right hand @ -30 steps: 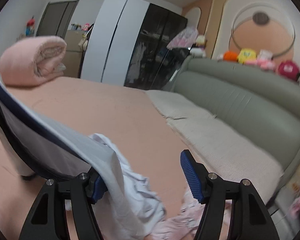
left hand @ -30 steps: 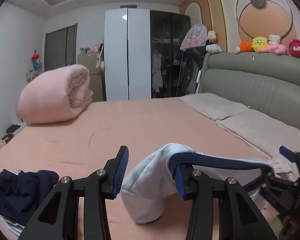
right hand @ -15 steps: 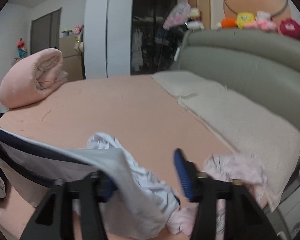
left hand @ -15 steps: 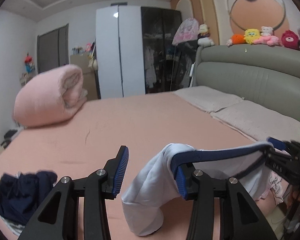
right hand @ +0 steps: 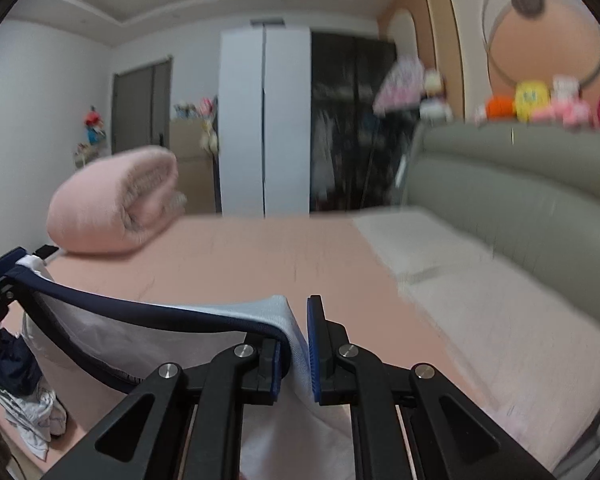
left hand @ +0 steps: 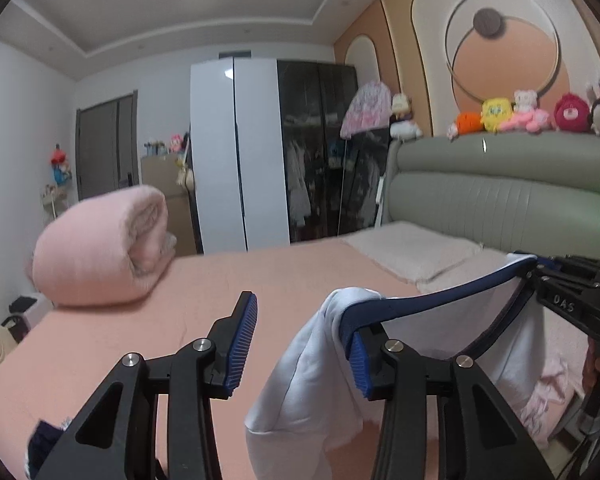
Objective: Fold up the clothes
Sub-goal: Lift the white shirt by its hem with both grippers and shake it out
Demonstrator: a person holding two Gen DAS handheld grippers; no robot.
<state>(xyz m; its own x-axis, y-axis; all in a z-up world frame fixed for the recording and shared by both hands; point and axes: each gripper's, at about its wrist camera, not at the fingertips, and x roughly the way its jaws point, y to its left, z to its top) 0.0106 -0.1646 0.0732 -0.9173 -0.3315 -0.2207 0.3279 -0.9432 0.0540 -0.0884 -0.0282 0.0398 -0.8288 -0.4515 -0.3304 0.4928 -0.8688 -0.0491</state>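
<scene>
Bed (left hand: 228, 300): wearing a pink sheet.
Far corner: rolled pink quilt (left hand: 100, 248) lying.
Headboard side: two pillows (left hand: 412, 252) resting.

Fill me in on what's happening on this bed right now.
A person holding two handheld grippers is folding clothes. A white garment with a dark blue band hangs stretched between the two grippers above the pink bed. The right gripper is closing its jaws on one end of the band. At the other end, the cloth is draped over one finger of the left gripper, whose jaws stand apart. More clothes lie in a heap on the bed, and a rolled pink quilt sits at the far corner.
</scene>
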